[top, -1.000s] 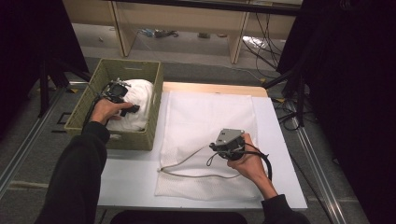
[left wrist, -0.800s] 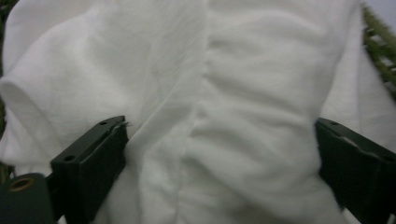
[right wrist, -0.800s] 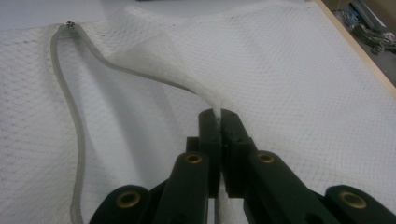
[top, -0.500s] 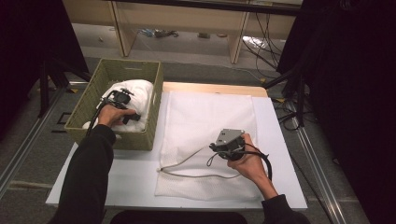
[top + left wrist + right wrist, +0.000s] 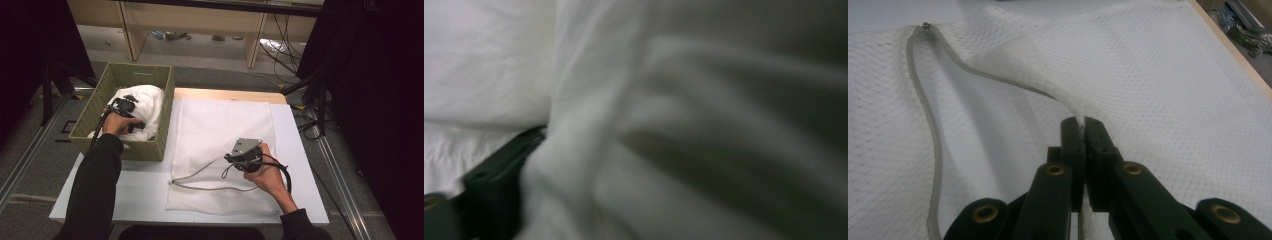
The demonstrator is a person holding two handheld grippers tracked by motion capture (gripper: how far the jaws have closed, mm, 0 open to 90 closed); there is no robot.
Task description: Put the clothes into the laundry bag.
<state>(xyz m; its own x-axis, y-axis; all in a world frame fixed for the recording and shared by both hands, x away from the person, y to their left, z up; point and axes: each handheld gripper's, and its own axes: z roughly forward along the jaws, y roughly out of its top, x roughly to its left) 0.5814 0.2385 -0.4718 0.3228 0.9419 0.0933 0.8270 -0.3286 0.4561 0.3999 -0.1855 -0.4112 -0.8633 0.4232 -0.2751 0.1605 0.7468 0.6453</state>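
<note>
A white cloth (image 5: 150,102) is bundled in an olive woven basket (image 5: 117,75) at the table's left. My left gripper (image 5: 129,114) is pushed down into that cloth. Its jaws have just been opening, and they stand open with folds of the cloth (image 5: 484,60) bulging between them; one black finger (image 5: 499,175) shows at the lower left. A white mesh laundry bag (image 5: 225,125) lies flat on the table. My right gripper (image 5: 1082,125) is shut on the bag's upper mesh layer (image 5: 1173,75) and lifts it beside the open grey zipper (image 5: 930,145).
The white table (image 5: 145,185) has a wooden strip along its far edge. Shelving and cables stand on the floor beyond. Dark curtains hang at both sides. The right gripper's cable loops by the hand.
My left hand has sunk into the basket and come a little toward the near side, onto the white cloth. The right hand and the mesh bag have kept still.
</note>
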